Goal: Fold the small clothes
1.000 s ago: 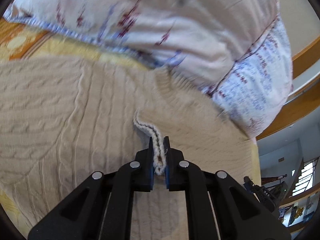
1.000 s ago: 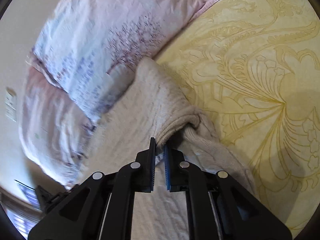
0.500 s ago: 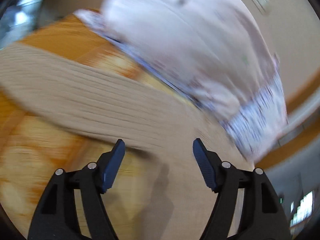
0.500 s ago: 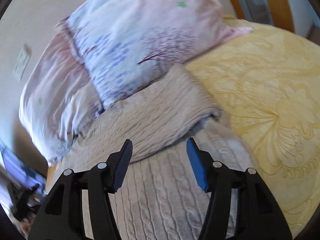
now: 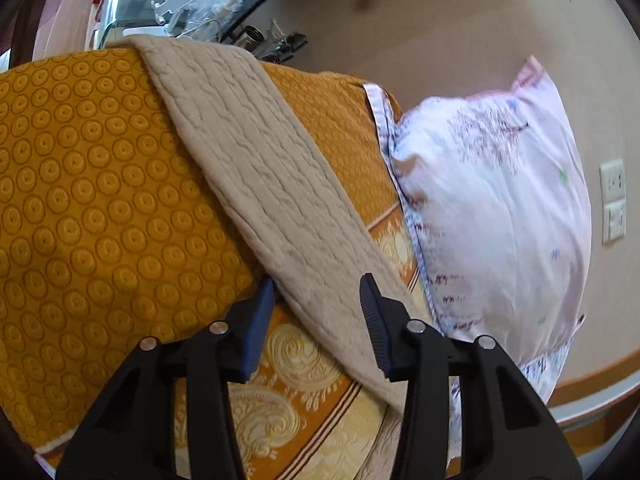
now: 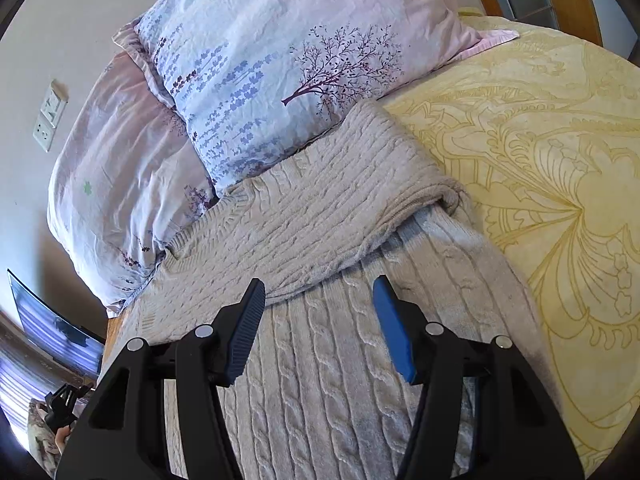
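Observation:
A beige cable-knit sweater (image 6: 320,360) lies flat on the bed, with one sleeve (image 6: 320,208) folded across its upper body. My right gripper (image 6: 319,292) is open and empty just above the sweater, below the folded sleeve's edge. In the left wrist view the other sleeve (image 5: 256,160) stretches out long over the orange bedspread (image 5: 88,200). My left gripper (image 5: 317,288) is open and empty, its jaws on either side of the sleeve near its base.
Two floral pillows (image 6: 260,60) (image 6: 120,184) lean against the wall right behind the sweater; one also shows in the left wrist view (image 5: 492,216). The yellow patterned bedspread (image 6: 540,140) spreads to the right. A glass shelf with clutter (image 5: 192,0) stands beyond the bed.
Both grippers let go of the sweater and opened. The right one drew back from the folded sleeve. The left one swung left to the outstretched sleeve.

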Tool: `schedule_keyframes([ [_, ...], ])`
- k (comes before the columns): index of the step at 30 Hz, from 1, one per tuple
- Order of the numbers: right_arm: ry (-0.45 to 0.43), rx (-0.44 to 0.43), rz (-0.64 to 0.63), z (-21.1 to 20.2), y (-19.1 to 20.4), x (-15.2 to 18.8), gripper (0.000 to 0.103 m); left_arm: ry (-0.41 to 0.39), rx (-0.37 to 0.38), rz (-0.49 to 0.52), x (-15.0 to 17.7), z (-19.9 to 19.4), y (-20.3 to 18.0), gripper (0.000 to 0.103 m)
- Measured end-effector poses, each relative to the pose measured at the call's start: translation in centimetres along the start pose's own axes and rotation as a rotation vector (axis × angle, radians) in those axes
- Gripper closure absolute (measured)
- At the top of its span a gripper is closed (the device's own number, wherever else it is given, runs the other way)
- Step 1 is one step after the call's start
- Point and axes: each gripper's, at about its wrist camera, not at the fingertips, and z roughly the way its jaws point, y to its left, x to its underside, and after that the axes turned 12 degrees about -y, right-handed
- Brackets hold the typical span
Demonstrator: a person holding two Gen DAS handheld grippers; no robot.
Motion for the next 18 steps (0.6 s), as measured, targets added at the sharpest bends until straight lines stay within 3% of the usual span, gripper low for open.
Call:
schedule_keyframes([
  [5,-0.002,-0.004,0.007,-0.1,0.0,0.1,0.045,-0.021,-0.004,-0.051,-1.0,0.7,0.8,0.067],
  [9,-0.001,-0.012,0.010,0.0,0.0,0.1,0.044,-0.022,-0.045,-0.033,-1.4,1.4,1.1,0.095],
  [12,0.001,-0.025,0.013,0.0,-0.1,0.1,0.044,-0.040,-0.034,-0.032,-1.3,1.1,0.4,0.097],
  [18,0.000,-0.038,0.017,0.1,-0.1,0.2,0.044,-0.051,0.131,0.060,-0.3,-0.1,-6.1,0.098],
])
